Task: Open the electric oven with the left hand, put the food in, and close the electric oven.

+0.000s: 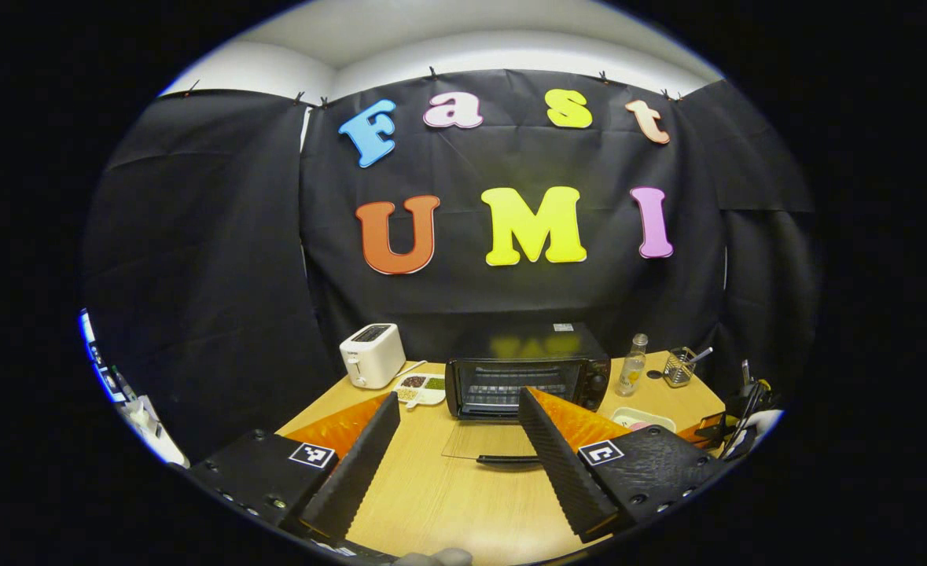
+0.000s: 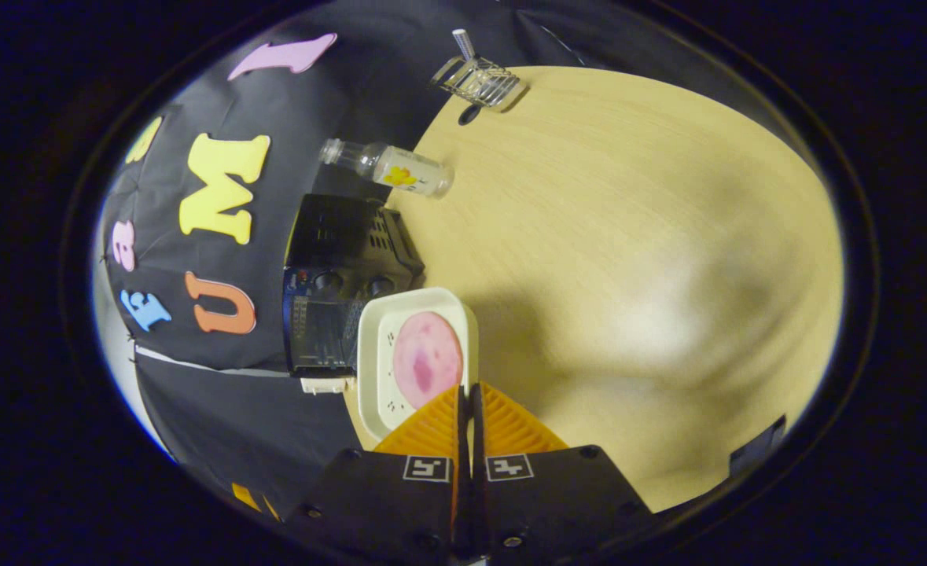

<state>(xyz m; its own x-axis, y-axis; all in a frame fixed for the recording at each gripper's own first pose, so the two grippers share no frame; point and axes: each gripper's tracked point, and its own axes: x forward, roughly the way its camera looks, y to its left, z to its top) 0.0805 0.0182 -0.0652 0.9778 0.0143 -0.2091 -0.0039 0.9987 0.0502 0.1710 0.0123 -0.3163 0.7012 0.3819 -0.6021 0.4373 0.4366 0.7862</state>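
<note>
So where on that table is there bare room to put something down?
Bare wood lies in front of the toaster and left of the open oven door. It is crowded around the oven: condiment tray, bottle, wire holder.

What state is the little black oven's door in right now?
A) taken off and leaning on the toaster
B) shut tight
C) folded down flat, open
C: in the left gripper view the oven has its glass door lying flat on the table in front of it, handle toward the camera, leaving the racks inside exposed.
</note>
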